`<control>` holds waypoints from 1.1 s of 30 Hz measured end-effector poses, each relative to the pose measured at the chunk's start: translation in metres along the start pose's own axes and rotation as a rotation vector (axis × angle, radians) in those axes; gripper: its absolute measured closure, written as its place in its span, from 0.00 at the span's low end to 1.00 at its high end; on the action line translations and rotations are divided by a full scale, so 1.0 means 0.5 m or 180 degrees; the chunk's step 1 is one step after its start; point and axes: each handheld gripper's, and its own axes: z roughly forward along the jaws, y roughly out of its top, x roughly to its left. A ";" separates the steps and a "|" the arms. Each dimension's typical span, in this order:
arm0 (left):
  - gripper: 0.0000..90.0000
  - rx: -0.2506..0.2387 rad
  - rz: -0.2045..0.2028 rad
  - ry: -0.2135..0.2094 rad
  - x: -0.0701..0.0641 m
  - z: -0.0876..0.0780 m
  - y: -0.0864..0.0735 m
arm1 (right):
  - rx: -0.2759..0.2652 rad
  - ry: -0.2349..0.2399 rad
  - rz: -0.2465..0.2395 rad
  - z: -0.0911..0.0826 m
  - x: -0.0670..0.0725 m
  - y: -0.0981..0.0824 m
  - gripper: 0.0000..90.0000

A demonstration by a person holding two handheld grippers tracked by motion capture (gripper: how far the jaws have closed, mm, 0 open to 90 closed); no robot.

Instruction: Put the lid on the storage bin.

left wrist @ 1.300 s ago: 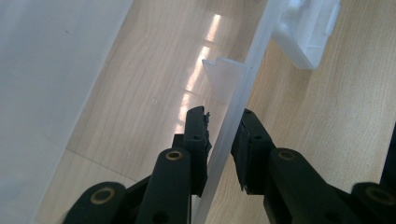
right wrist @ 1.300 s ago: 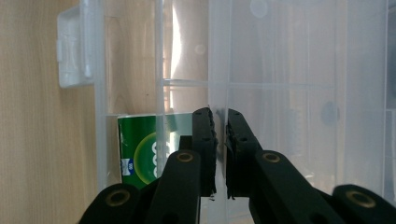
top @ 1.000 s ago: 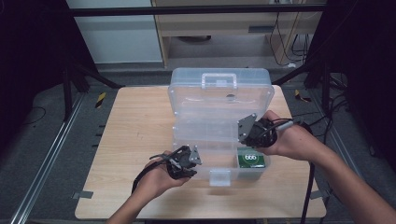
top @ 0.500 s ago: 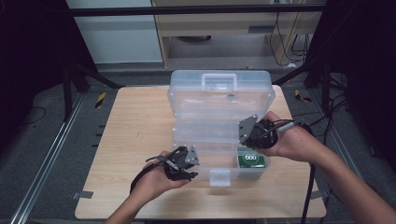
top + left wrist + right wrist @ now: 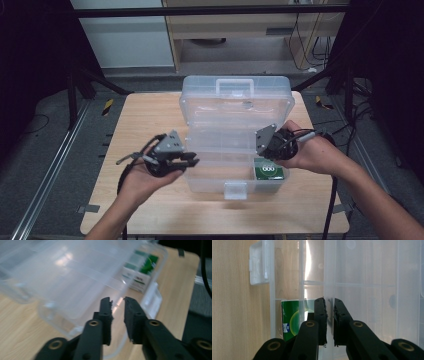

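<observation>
The clear plastic storage box [image 5: 235, 135] with its hinged lid laid open stands in the middle of the pale wooden bench [image 5: 125, 125], its white front latch [image 5: 235, 190] toward the person, and it serves as the landmark here. Inside the box's front right compartment lies a small green and white packet [image 5: 270, 170]. The right gripper [image 5: 260, 150] sits at the box's right side, just above that packet; in the right gripper view its jaws are clenched on a thin clear inner wall [image 5: 329, 302] of the box, apparently the edge of a lift-out tray, with only that wall between the pads. The left gripper [image 5: 192, 160] is at the box's left front corner, raised a little off the bench; its jaws have just been closing, and in the left gripper view they stand nearly together with a narrow gap and nothing between them, the box's rim [image 5: 140, 305] lying beyond the tips. The step in hand looks like taking hold of the tray or the box from both sides. To do it well, the left gripper should open again, line its jaws square over the matching wall on the left, and clamp only once the wall sits deep between the pads; the right should keep its grip steady so the light box does not skid toward the latch side, and both should lift level so the packet does not slide.
</observation>
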 end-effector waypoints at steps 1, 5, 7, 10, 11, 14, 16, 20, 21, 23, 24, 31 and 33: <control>0.91 -0.0060 -0.0082 0.0029 0.015 -0.008 0.003 | 0.0005 -0.0005 -0.0001 0.000 0.001 0.000 0.92; 0.99 -0.0179 -0.0309 0.0112 0.065 -0.025 0.018 | 0.0004 -0.0004 -0.0012 0.000 0.002 0.000 0.91; 1.00 -0.0225 -0.0441 0.0097 0.083 -0.026 0.025 | -0.0001 -0.0006 -0.0013 0.000 0.002 0.000 0.91; 1.00 -0.0200 -0.0481 0.0159 0.102 -0.020 0.040 | -0.0011 -0.0008 -0.0016 0.001 0.003 0.000 0.92; 1.00 -0.0184 -0.0483 0.0176 0.107 -0.018 0.046 | -0.0011 -0.0011 -0.0020 0.002 0.003 0.000 0.92; 1.00 -0.0178 -0.0528 0.0217 0.122 -0.011 0.062 | -0.0001 -0.0017 -0.0031 0.002 0.006 0.000 0.92; 1.00 -0.0168 -0.0579 0.0224 0.135 -0.007 0.072 | 0.0008 -0.0022 -0.0033 0.002 0.006 -0.001 0.92; 1.00 -0.0177 -0.0687 0.0240 0.154 -0.001 0.084 | -0.0009 -0.0022 -0.0030 0.003 0.008 -0.001 0.92; 1.00 -0.0173 -0.0701 0.0244 0.159 0.001 0.085 | -0.0011 -0.0030 -0.0030 0.003 0.008 -0.002 0.92; 1.00 -0.0168 -0.0747 0.0255 0.166 0.005 0.085 | -0.0016 -0.0029 -0.0025 0.003 0.009 -0.002 0.92; 1.00 -0.0172 -0.0775 0.0251 0.168 0.006 0.084 | -0.0008 -0.0032 -0.0029 0.003 0.010 -0.003 0.92; 1.00 -0.0193 -0.0845 0.0266 0.177 0.005 0.081 | -0.0013 -0.0029 -0.0030 0.003 0.012 -0.004 0.92; 1.00 -0.0203 -0.0858 0.0266 0.177 0.004 0.081 | -0.0029 -0.0024 -0.0024 0.004 0.013 -0.004 0.92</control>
